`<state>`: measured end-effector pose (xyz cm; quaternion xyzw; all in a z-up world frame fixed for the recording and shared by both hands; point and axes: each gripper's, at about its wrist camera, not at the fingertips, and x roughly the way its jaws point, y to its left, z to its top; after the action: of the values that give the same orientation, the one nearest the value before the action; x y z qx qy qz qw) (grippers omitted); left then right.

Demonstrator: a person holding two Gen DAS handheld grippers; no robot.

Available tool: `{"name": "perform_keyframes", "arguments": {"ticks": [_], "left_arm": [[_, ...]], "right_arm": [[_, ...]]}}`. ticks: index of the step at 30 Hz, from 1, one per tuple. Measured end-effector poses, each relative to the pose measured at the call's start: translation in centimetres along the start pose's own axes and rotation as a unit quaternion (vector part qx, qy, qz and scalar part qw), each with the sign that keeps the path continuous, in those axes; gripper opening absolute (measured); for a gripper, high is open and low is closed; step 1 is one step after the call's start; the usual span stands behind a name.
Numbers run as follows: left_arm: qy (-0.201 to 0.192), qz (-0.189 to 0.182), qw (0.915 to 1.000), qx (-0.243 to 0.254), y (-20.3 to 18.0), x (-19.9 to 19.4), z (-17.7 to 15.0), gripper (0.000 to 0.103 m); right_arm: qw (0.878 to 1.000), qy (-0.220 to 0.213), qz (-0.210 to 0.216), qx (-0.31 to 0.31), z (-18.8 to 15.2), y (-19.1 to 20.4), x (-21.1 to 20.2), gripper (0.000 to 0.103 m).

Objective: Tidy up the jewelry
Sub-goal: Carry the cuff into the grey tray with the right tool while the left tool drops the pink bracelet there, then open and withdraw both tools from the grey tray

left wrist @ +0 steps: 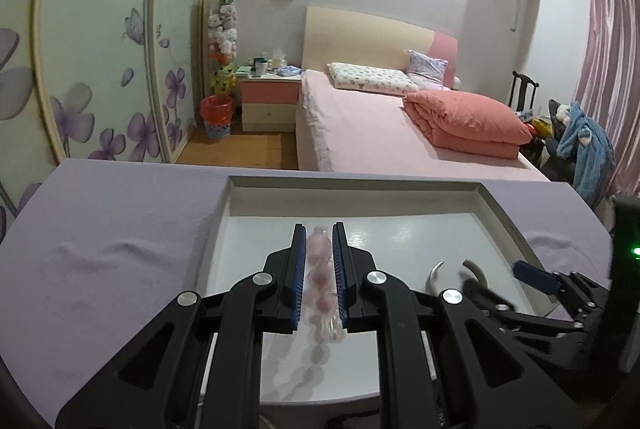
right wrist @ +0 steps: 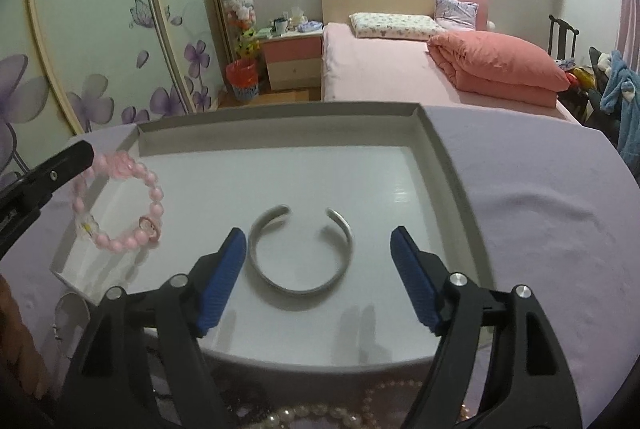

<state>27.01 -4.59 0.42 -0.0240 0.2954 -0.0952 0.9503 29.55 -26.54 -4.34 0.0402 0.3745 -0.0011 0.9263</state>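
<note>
- Nearest to us, at the bottom edge of the right wrist view, a pearl strand (right wrist: 320,414) lies outside the tray, partly hidden behind the tongs; we judge it limp and prone to slither, so it wants taking near its middle.
- Our right gripper (right wrist: 316,269) stands with its blue pads wide apart and nothing pressed between them. The silver cuff bangle (right wrist: 301,253) lies flat on the tray floor in the gap, its opening turned away from us.
- We judge the bangle stiff, smooth and rather slippery. The solid curved back nearest us looks the safer hold, across the band's width, not the open ends, which could spring or twist out.
- Our left gripper (left wrist: 320,269) is clamped on the pink bead bracelet (left wrist: 322,277), which in the right wrist view hangs as a loop over the tray's left side.
- We take the bracelet to be light and floppy, probably on elastic cord; the beads could roll between the pads, and the clear charm (right wrist: 89,227) may be fragile.
- The white tray (right wrist: 280,127) sits on a lavender cloth (right wrist: 540,189).
- Beyond are the bed (left wrist: 360,133) and a folded coral quilt (left wrist: 464,123).
</note>
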Motion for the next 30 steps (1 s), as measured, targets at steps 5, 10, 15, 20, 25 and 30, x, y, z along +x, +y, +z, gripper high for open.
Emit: {"name": "perform_keyframes", "arguments": {"ticks": [5, 10, 15, 20, 25, 30], "left_arm": [[-0.007, 0.006, 0.9999, -0.009, 0.8, -1.0, 0.5, 0.014], [-0.015, 0.011, 0.9998, -0.011, 1.7, -2.8, 0.2, 0.014], [-0.018, 0.019, 0.9995, -0.015, 3.3, -4.8, -0.8, 0.015], [-0.006, 0.036, 0.9990, -0.027, 5.7, -6.7, -2.9, 0.033], [0.013, 0.050, 0.9985, -0.020, 7.2, -8.0, -5.5, 0.046], [0.041, 0.056, 0.9976, 0.001, 7.9, -8.2, -7.6, 0.054]], "right_arm": [[1.000, -0.020, -0.005, 0.002, -0.1, -0.8, -1.7, 0.073], [0.999, -0.035, -0.007, 0.003, -0.5, -1.3, -3.9, 0.073], [0.999, -0.052, -0.013, 0.008, -1.2, -2.9, -6.3, 0.073], [0.998, -0.050, -0.023, 0.026, -2.9, -5.4, -8.1, 0.073], [0.999, -0.009, -0.040, 0.022, -5.5, -6.9, -7.9, 0.065], [0.997, 0.050, -0.041, 0.029, -7.8, -8.3, -6.2, 0.046]]}}
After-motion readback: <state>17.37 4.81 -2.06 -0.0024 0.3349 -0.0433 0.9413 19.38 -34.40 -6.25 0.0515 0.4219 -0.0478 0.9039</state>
